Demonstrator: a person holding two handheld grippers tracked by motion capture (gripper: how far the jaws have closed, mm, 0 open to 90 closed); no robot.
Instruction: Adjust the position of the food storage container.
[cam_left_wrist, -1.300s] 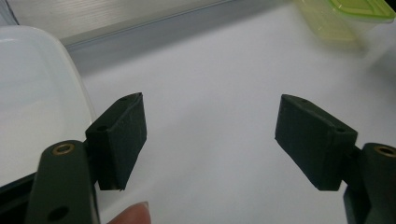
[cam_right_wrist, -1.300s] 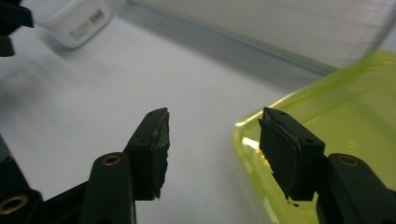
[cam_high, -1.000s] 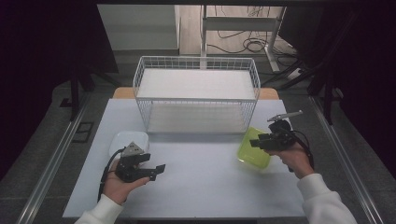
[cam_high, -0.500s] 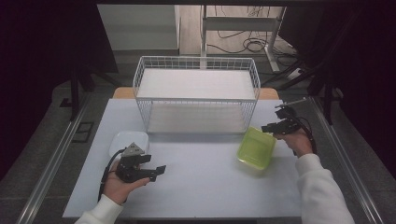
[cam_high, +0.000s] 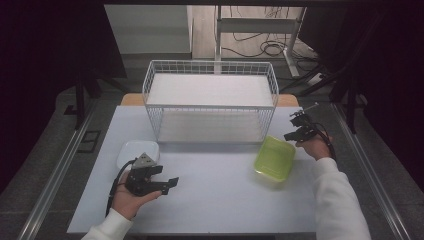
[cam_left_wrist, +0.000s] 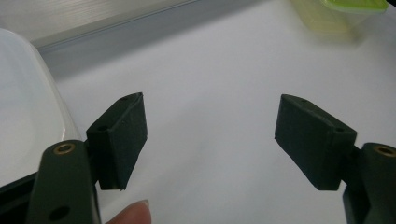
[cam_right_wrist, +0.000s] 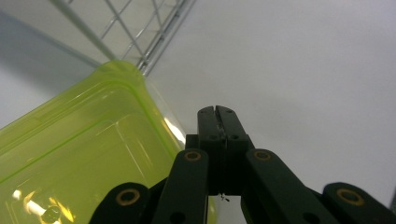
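A lime-green translucent container (cam_high: 274, 157) lies on the white table, right of the wire basket's front corner. My right gripper (cam_high: 291, 134) is held just beyond its far right edge, shut with nothing between the jaws. In the right gripper view the closed tips (cam_right_wrist: 217, 112) hover over bare table, with the green container (cam_right_wrist: 84, 154) close on the left. My left gripper (cam_high: 167, 176) rests near the table's front left, open and empty. Its view has the jaws (cam_left_wrist: 210, 105) wide apart over the table, the white dish (cam_left_wrist: 23, 102) at the left and the green container (cam_left_wrist: 336, 14) far off.
A white wire basket (cam_high: 210, 107) stands at the back middle of the table; its corner wires (cam_right_wrist: 140, 37) are near the right gripper. A white shallow dish (cam_high: 131, 150) sits just behind the left hand. Metal rails run along both table sides.
My right gripper has drawn back from the green container, moving right and away from the person. The container stays on the table. The left gripper has barely moved.
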